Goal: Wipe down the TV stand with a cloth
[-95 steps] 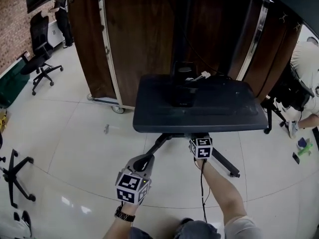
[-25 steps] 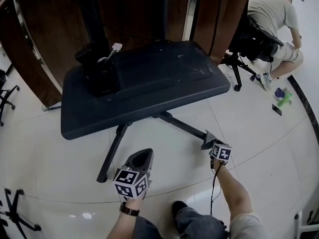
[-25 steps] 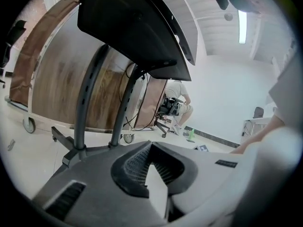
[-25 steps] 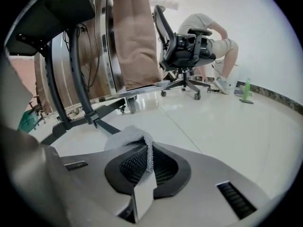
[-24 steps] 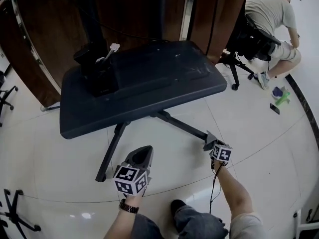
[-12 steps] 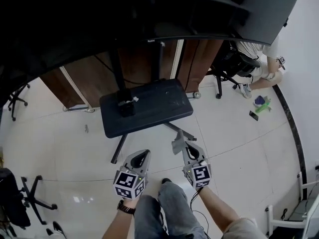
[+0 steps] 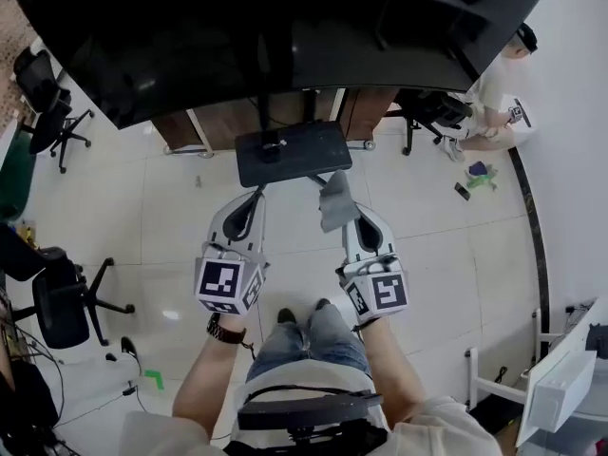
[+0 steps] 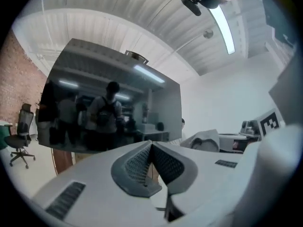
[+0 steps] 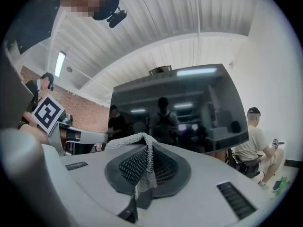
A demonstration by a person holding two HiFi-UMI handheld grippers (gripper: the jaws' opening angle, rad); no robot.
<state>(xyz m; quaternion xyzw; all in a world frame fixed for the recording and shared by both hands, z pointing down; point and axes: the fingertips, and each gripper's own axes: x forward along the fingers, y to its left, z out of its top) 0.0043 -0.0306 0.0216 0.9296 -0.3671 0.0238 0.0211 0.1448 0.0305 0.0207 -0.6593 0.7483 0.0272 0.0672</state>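
The TV stand's dark shelf (image 7: 293,152) sits far below, under the big black TV screen (image 7: 285,27). A grey knitted cloth (image 7: 334,202) sticks up from my right gripper (image 7: 351,218), which is shut on it. In the right gripper view the cloth (image 9: 127,142) drapes over the closed jaws of the right gripper (image 9: 149,151), facing the TV screen (image 9: 180,112). My left gripper (image 7: 245,205) is raised beside it, a little to the left. Seen in its own view, the left gripper (image 8: 150,146) is shut with nothing between the fingers.
Office chairs (image 7: 43,84) (image 7: 57,297) stand at the left. A person (image 7: 494,98) sits on the floor at the right, with small items (image 7: 478,175) nearby. Brown wooden panels (image 7: 214,126) stand behind the stand. A white desk corner (image 7: 560,378) is at lower right.
Both grippers have risen from floor level near the stand's leg to chest height. The view has pulled far back and up, so the shelf looks small and the TV fills the top.
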